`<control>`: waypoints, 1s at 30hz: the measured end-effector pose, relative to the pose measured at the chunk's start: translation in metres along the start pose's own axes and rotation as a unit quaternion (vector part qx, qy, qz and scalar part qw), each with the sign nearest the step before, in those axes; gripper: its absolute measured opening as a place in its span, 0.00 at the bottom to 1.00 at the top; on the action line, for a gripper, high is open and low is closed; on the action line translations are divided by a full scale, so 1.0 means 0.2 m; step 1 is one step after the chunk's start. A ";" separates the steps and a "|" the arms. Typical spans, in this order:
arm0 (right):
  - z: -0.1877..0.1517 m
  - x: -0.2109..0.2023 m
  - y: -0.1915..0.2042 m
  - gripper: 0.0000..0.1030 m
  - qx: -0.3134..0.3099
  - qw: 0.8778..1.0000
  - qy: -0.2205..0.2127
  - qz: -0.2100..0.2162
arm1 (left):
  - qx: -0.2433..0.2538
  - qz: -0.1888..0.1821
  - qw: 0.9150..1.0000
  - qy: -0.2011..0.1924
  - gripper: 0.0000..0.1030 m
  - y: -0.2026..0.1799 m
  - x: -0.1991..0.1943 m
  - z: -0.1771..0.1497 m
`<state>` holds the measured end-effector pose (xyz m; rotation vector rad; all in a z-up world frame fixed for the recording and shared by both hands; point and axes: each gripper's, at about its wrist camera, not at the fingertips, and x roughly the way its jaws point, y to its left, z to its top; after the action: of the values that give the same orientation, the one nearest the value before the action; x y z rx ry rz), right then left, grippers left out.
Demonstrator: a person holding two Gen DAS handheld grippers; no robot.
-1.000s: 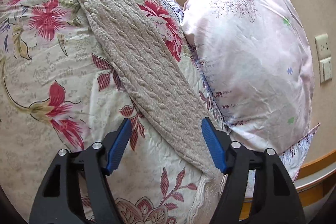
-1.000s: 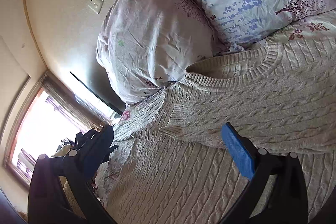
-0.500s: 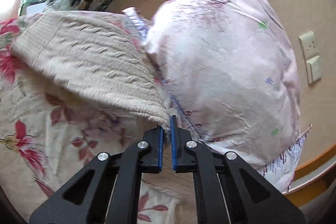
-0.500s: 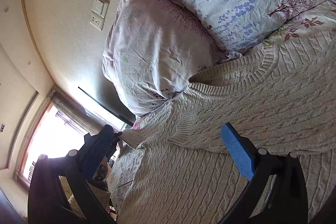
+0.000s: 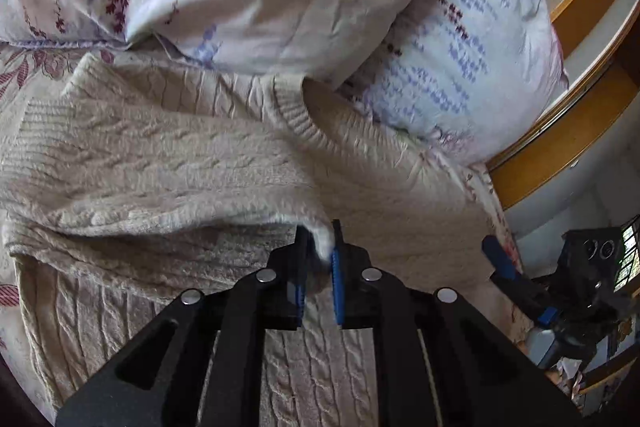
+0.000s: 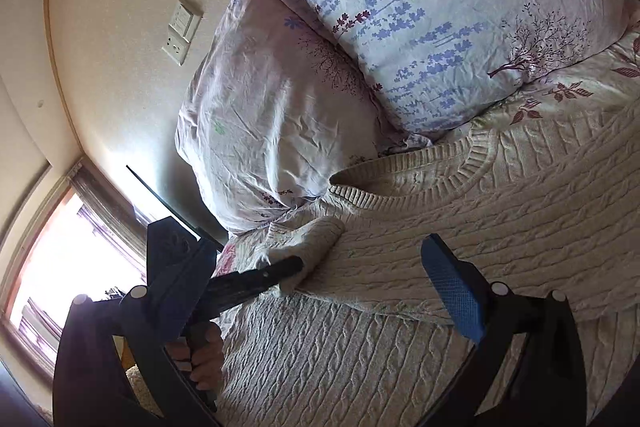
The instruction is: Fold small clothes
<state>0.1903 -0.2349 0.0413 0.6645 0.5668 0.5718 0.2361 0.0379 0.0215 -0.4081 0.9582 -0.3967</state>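
Observation:
A cream cable-knit sweater (image 5: 168,163) lies on the flowered bedspread, its ribbed neckline (image 5: 304,123) toward the pillows. My left gripper (image 5: 320,247) is shut on the cuff end of a sleeve (image 5: 320,231) and holds it over the sweater's body. In the right wrist view the left gripper (image 6: 296,271) shows with the sleeve end (image 6: 316,239) pinched in it, lying on the sweater (image 6: 480,227). My right gripper (image 6: 316,279) is open and empty above the sweater's lower body; it also shows in the left wrist view (image 5: 516,279).
Two flowered pillows (image 6: 440,7) (image 6: 272,107) lean against the wall behind the sweater. A wooden bed frame (image 5: 560,123) runs at the right in the left wrist view. A wall socket (image 6: 180,31) and a bright window (image 6: 44,259) lie to the left.
My left gripper shut on the sleeve end, lifted it off the bedspread and carried it across onto the sweater's body. My right gripper stayed open, nearly still.

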 end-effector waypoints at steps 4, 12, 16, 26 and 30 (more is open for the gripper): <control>-0.02 0.03 0.02 0.99 -0.021 1.000 0.012 -0.017 | 0.011 -0.017 1.000 -0.007 0.50 0.02 -0.09 -0.05; -0.12 0.23 0.41 0.80 -0.203 0.973 0.093 -0.066 | 0.050 0.089 0.990 -0.099 0.76 0.19 -0.58 -0.16; -0.19 0.54 0.66 0.66 -0.289 0.941 0.164 -0.059 | 0.018 0.120 0.986 -0.113 0.75 0.35 -0.75 -0.25; -0.52 1.22 1.00 0.63 -0.400 0.879 0.248 -0.071 | -0.022 0.139 0.979 -0.146 0.79 0.50 -1.00 -0.44; -0.61 1.36 1.01 0.18 -0.424 0.858 0.257 -0.134 | -0.033 0.132 0.980 -0.147 0.79 0.53 -1.02 -0.45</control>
<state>0.2434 0.1207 0.0227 -0.4253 0.8046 0.6644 0.0699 0.2151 0.0649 -0.3814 0.7257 -0.0586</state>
